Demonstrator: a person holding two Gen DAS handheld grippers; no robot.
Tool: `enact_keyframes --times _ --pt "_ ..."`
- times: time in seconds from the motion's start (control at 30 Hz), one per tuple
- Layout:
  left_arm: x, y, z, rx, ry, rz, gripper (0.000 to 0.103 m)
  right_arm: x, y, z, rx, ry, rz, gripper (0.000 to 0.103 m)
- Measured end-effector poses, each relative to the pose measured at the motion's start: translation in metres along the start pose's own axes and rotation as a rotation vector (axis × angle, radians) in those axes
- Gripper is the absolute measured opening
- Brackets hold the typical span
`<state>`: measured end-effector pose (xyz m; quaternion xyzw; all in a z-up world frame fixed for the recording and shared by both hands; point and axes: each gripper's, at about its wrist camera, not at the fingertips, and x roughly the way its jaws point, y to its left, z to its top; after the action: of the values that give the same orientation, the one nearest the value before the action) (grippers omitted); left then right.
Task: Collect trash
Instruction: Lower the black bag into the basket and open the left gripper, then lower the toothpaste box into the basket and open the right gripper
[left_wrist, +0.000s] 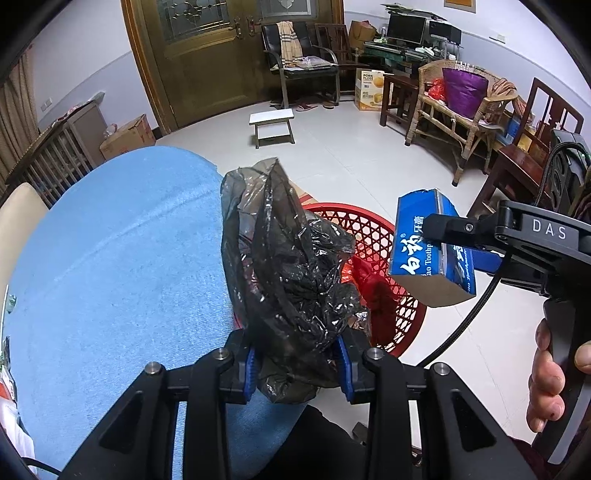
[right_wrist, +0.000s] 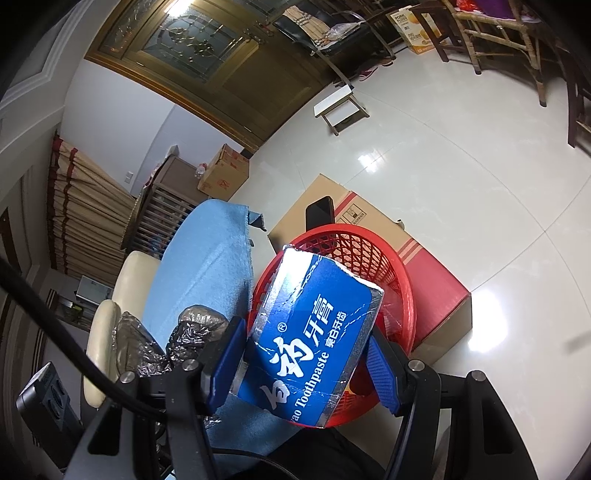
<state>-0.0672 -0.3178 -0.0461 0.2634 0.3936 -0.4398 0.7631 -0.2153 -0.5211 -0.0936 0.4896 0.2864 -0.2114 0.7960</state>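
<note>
Trash in two pieces, both held up around the red basket (left_wrist: 373, 236), the landmark for all that follows.

Far left of the basket: blue cloth (left_wrist: 110, 266) spread over a table, its right edge running close beside the basket's rim. Cream chair back (right_wrist: 129, 280) past the cloth's far side in the right wrist view.

Just left of the basket, partly across its near-left rim in the left wrist view: crumpled black plastic bag (left_wrist: 291, 273), sticking up and forward from the left gripper (left_wrist: 297, 363). Claw closed most of the way, blue pads pressed into the bag's lower folds on both sides, the bag bulging between and below them.

Inside the basket: a red plastic bag (left_wrist: 373, 291), crumpled against the mesh wall.

Behind the basket and touching it: cardboard box (right_wrist: 373, 218) on the pale tiled floor, red-striped along one side.

Right of the basket in the left wrist view, raised above floor level: blue toothpaste box (left_wrist: 428, 236), white lettering, one end torn open. Pinched by the right gripper (right_wrist: 308, 360), claw open only as wide as the box, a blue pad flat against each long side. From the right wrist view, the box covering the basket's near rim. Bare hand (left_wrist: 554, 376) on the right gripper's handle, at the far right.
</note>
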Motion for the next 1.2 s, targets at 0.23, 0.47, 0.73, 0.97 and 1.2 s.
enact_keyframes --times 0.23,0.47,0.73,0.97,1.2 --pt "0.000 0.001 -0.002 0.004 -0.011 0.003 0.042 0.004 0.000 -0.001 0.000 0.005 -0.005 0.066" --pt "-0.007 0.014 -0.008 -0.015 -0.032 0.037 0.058 0.006 0.002 -0.001 -0.010 0.007 -0.009 0.066" --pt "-0.024 0.051 -0.025 -0.117 -0.047 0.083 0.066 0.009 0.007 -0.003 -0.014 0.010 -0.015 0.066" --pt "-0.042 0.068 -0.037 -0.148 -0.082 0.148 0.070 0.019 0.014 -0.002 0.011 0.049 -0.027 0.068" --pt "-0.058 0.085 -0.045 -0.182 -0.112 0.193 0.070 0.016 0.026 -0.003 0.005 0.033 -0.026 0.070"
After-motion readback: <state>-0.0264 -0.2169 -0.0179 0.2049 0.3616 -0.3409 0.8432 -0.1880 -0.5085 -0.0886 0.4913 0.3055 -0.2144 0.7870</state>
